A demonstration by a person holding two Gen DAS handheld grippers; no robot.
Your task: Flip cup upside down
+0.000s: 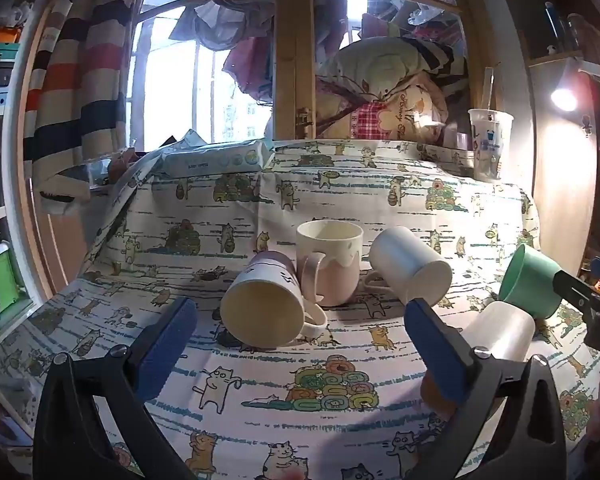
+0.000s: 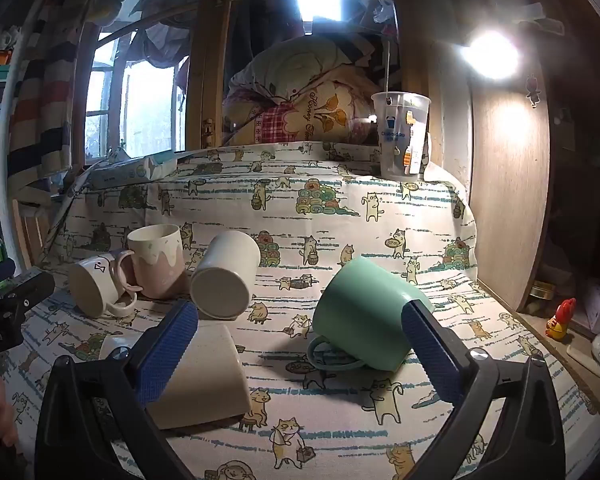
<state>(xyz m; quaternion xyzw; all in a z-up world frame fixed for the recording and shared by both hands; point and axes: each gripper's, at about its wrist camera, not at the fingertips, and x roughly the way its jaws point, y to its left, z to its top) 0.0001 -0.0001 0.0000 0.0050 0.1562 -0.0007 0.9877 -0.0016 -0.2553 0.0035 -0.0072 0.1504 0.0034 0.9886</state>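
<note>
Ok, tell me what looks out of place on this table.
Four mugs lie tipped on their sides: green mug, white mug, cat-print mug, cream mug. Only the pink mug stands upright. Nothing looks spilled.

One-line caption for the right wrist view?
Open right gripper faces a green mug lying on its side on the cat-print cloth.

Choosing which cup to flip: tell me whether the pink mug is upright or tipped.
Upright. The pink mug stands on its base, open mouth up, handle at its side; the mugs beside it lie tipped.

Cluttered home bedroom: piled quilts [image 1: 384, 92], striped curtain [image 1: 80, 80], cat-print tablecloth [image 1: 340, 184]
</note>
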